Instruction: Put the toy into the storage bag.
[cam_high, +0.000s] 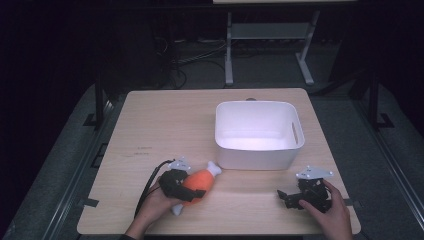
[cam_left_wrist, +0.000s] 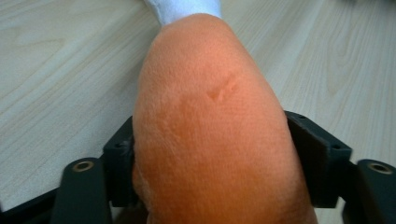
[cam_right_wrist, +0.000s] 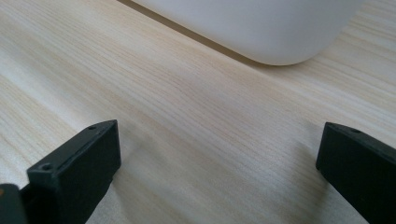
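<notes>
Dark flooring and desk legs are surrounding a pale wooden table. An orange plush drumstick with white bone ends is lying near the front edge, at about seven o'clock from a white bin. The left gripper is clamping the drumstick's orange body between its jaws, which are pressing into the fabric on both sides; the toy is probably touching the tabletop, though the contact is hidden. At five o'clock from the bin, the right gripper is resting low over bare wood, jaws spread wide and gripping nothing.
</notes>
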